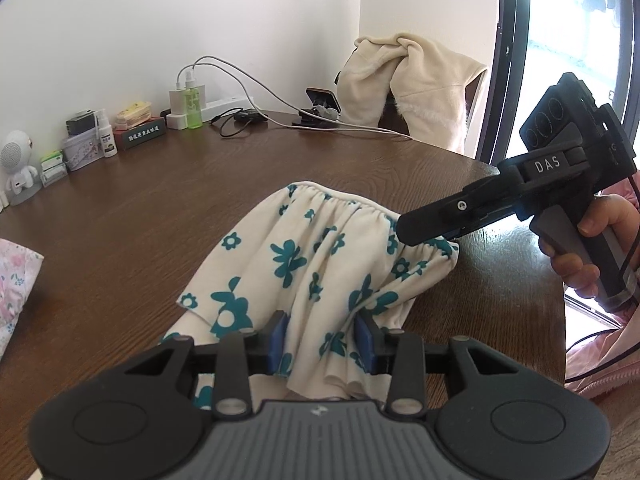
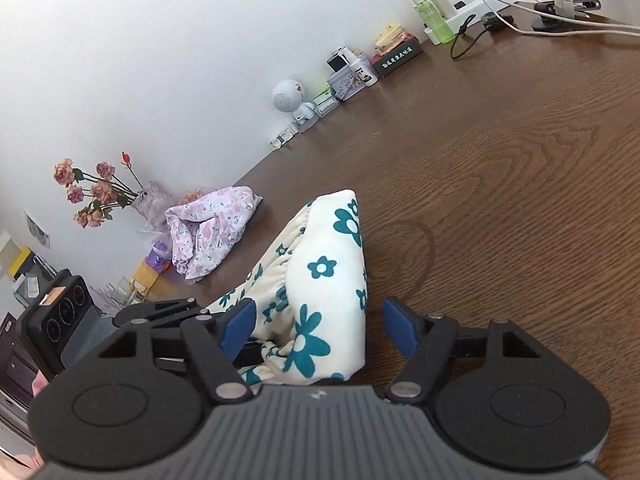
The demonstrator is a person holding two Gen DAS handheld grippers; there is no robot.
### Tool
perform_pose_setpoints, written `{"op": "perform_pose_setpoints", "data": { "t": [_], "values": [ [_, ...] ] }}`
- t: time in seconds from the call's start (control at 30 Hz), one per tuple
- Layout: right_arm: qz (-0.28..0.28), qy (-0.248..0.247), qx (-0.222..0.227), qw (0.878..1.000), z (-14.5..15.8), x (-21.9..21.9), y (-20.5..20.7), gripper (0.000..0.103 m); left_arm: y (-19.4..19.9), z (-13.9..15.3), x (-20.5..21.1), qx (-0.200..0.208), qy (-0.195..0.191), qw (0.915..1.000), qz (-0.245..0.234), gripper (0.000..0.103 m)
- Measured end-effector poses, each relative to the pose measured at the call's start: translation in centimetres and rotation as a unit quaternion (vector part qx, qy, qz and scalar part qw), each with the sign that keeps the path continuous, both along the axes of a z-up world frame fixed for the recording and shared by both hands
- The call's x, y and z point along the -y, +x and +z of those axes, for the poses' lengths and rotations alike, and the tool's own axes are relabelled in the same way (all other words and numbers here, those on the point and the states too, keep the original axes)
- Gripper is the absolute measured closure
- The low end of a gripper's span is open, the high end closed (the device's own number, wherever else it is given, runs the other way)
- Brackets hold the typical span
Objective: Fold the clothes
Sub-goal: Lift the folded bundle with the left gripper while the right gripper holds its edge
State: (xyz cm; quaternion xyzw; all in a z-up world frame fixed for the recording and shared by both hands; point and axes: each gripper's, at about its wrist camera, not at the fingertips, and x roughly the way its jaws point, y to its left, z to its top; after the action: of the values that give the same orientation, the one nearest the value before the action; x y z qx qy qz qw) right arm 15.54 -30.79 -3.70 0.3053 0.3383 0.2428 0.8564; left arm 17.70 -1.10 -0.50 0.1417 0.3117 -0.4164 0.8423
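Cream garment with teal flowers (image 1: 304, 264) sits bunched on the brown wooden bench (image 1: 160, 208), near the edge on the window side, elastic gathered band at its far end in the left wrist view. Left tongs (image 1: 320, 340) are narrowed on a fold of it: cloth fills the gap between the blue pads (image 1: 278, 336) and drapes over both sides, so it reads as gripped, though the actual pad contact is hidden under fabric, can't fully confirm. Right tongs (image 2: 318, 330) stand wide; the garment's gathered end lies between the fingers, one blue pad (image 2: 400, 330) is clear of the cloth, the other side sits just beside or against it. In the left wrist view the right tool comes in from the right, its tip (image 1: 412, 228) at the waistband, a hand (image 1: 584, 244) on the grip. Second garment, pink floral (image 2: 212, 232), lies crumpled further along the bench near a vase of dried roses (image 2: 96, 188). Back edge against the wall: green spray bottle (image 1: 193, 106), power strip with cables (image 1: 224, 105), small white speaker figure (image 1: 18, 168), boxes. Cream fleece (image 1: 416, 84) hangs over a chair by the window.
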Motion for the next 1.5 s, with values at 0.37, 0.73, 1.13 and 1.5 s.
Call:
{"op": "perform_pose_setpoints", "data": {
  "t": [0.37, 0.73, 1.13, 1.5],
  "values": [
    [-0.043, 0.038, -0.017, 0.998, -0.7, -1.9, -0.2, 0.041, 0.7, -0.2, -1.0, -0.016, -0.026, 0.9995, 0.010, 0.066],
    [-0.068, 0.091, -0.034, 0.993, -1.7, -1.1, 0.3, 0.081, 0.4, 0.3, -0.9, -0.006, -0.028, 0.9995, 0.014, 0.066],
    [-0.015, -0.178, 0.075, 0.981, 5.5, -0.8, 0.6, 0.084, -0.3, 1.7, 3.1, 0.041, -0.017, 0.9990, 0.001, 0.066],
    [0.110, -0.459, 0.215, 0.855, 10.1, -7.4, -1.8, 0.083, 1.5, -0.1, 8.2, 0.036, -0.005, 0.9992, 0.016, 0.066]
  ]
}}
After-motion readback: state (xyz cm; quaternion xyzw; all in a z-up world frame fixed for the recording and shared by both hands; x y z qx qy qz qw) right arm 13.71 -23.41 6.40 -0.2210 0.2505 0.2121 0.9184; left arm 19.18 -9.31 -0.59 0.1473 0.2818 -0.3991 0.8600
